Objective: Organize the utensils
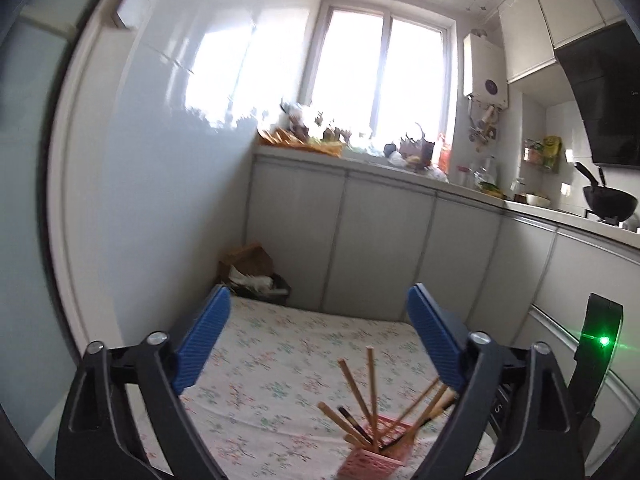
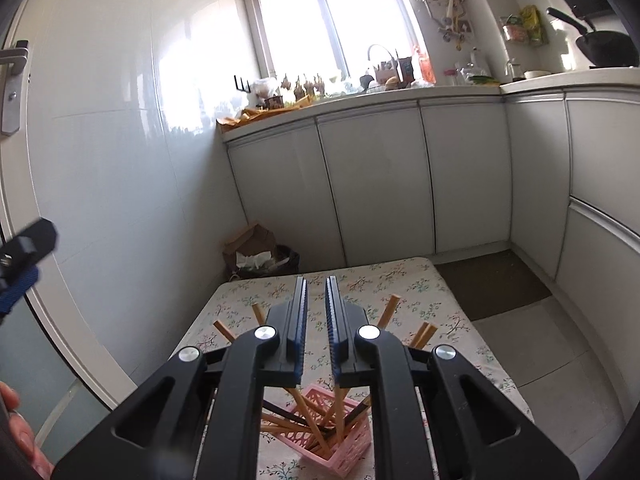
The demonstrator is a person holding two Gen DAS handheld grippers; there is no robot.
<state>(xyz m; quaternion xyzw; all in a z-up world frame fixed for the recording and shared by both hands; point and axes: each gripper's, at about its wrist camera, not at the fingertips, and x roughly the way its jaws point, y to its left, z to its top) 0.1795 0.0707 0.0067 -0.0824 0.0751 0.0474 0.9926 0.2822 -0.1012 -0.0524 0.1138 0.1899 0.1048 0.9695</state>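
Observation:
A pink perforated basket point(image 1: 378, 454) stands on a table with a floral cloth point(image 1: 272, 364). Several wooden chopsticks point(image 1: 372, 384) and a dark utensil lean out of it. My left gripper point(image 1: 318, 300) is open and empty, raised above the table, with the basket low between its arms. In the right wrist view the same basket point(image 2: 336, 440) with chopsticks point(image 2: 386, 312) sits below my right gripper point(image 2: 316, 282). Its blue-padded jaws stand nearly together with a narrow gap and nothing between them. The left gripper's tip point(image 2: 24, 256) shows at the far left.
White kitchen cabinets point(image 2: 376, 184) run behind and to the right, with a cluttered counter under a window point(image 2: 320, 12). A wok point(image 2: 608, 50) sits on the right counter. A bin with paper point(image 2: 260, 256) stands on the floor beyond the table. A brown mat point(image 2: 492, 284) lies right.

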